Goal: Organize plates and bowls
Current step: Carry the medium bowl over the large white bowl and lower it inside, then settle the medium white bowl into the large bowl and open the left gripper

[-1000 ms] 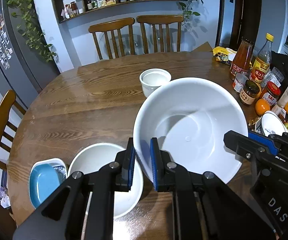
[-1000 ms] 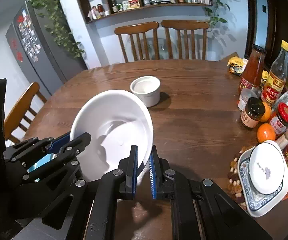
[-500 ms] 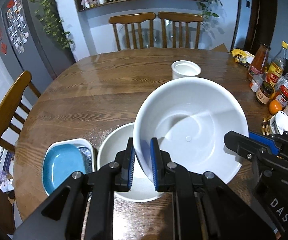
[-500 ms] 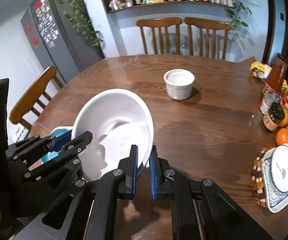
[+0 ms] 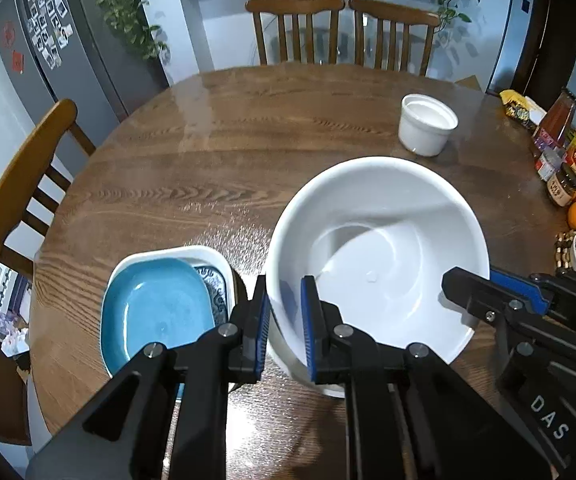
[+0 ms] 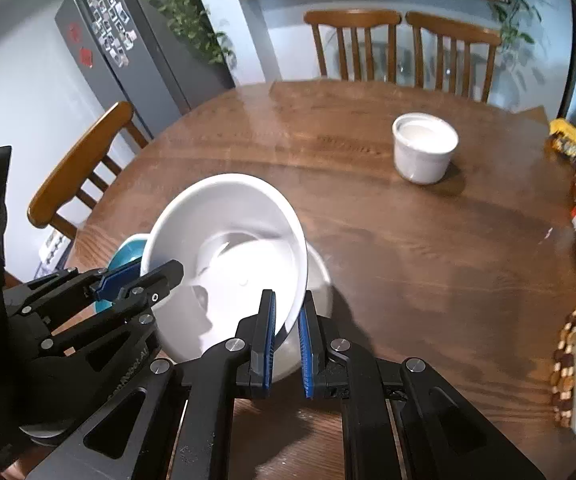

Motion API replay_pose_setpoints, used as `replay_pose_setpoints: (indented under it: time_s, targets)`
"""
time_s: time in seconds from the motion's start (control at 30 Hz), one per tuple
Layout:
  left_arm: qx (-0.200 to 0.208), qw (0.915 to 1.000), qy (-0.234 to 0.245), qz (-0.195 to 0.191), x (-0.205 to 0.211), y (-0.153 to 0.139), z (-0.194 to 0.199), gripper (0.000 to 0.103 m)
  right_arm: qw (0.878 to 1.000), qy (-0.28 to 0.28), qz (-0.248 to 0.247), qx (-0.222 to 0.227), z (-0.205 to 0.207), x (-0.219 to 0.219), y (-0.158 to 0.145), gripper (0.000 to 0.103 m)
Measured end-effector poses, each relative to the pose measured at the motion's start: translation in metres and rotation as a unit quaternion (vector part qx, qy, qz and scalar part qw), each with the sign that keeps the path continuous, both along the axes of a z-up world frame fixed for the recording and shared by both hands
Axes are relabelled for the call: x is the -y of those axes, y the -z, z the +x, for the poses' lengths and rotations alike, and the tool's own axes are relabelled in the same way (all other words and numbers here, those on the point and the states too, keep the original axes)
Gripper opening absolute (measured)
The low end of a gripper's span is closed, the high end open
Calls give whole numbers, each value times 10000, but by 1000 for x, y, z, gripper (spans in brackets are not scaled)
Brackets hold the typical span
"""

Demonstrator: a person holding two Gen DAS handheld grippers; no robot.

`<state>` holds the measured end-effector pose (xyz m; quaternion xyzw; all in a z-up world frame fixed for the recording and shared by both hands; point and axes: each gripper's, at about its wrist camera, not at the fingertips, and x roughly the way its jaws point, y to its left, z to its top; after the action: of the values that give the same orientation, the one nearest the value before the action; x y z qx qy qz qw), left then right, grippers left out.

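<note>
Kitchen-dining room; round wooden desk (image 5: 247, 128) with chairs around it.

Left wrist view: left claw (image 5: 283, 330) narrow, clamped on the near-left rim of the large white bowl (image 5: 376, 256). Right claw (image 5: 496, 292) enters from the right and grips the opposite rim. Bowl held tilted above the desk. Blue plate (image 5: 155, 312) sits on a white patterned dish just left of it. Small white cup (image 5: 428, 124) stands well apart, further back.

Right wrist view: right claw (image 6: 285, 340) narrow, pads on the bowl's near rim (image 6: 300, 264). A second white bowl (image 6: 320, 280) shows just beneath, partly hidden.

Judgement: step in hand is nesting the held bowl into the lower one. Level it first, centre it over the lower rim, lower both claws together, and release only once it is seated.
</note>
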<state>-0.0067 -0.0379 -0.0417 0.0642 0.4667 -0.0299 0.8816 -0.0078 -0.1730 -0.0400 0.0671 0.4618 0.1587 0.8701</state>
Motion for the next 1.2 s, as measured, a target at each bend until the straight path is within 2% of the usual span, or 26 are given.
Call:
replay_pose_setpoints:
  time_s: [0.47,0.63,1.2]
  targets:
    - [-431,9988,181,150,-9,29,17,13,9985,104,-42,-538,15,-16,31,12]
    - [-440,9981,367,216,-5,32,17,17,9973,197,-16,-712,15,-17,40,13]
    - [-504,9950,753,418,10,37,14,17,9957,483,-172,-773,9,-12,37,13]
